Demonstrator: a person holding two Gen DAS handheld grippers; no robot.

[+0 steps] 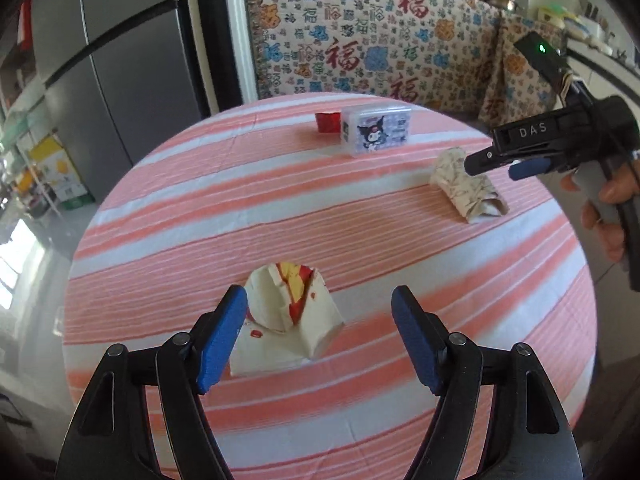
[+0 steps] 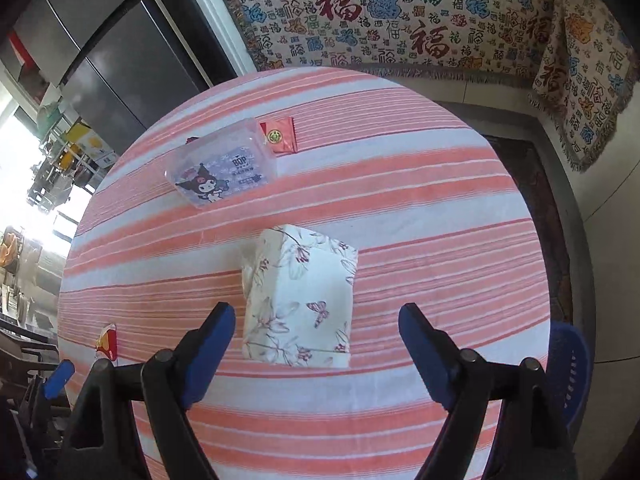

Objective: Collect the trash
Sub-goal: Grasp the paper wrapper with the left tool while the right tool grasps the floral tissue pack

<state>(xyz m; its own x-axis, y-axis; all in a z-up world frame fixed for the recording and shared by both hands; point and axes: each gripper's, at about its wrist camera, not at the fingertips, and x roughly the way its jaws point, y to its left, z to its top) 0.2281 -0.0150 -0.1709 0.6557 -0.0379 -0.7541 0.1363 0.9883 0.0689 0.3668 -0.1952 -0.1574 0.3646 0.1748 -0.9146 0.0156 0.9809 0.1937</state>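
A crumpled white wrapper with red and yellow print [image 1: 290,310] lies on the round striped table [image 1: 280,208], between the fingers of my open left gripper [image 1: 320,300]. A floral paper packet [image 2: 300,296] lies just ahead of my open right gripper [image 2: 316,320]; it also shows in the left wrist view [image 1: 466,188], under the right gripper [image 1: 492,164]. A small red sachet [image 2: 278,135] lies at the far side; in the left wrist view [image 1: 327,122] it sits behind the box. The wrapper's edge [image 2: 107,342] shows at the right wrist view's left.
A clear plastic box with a cartoon label [image 2: 224,168] stands beside the red sachet, also in the left wrist view [image 1: 376,130]. A patterned cloth-covered sofa [image 1: 380,40] stands behind the table, a grey fridge [image 1: 120,60] to the left, a blue basket [image 2: 570,372] at the right.
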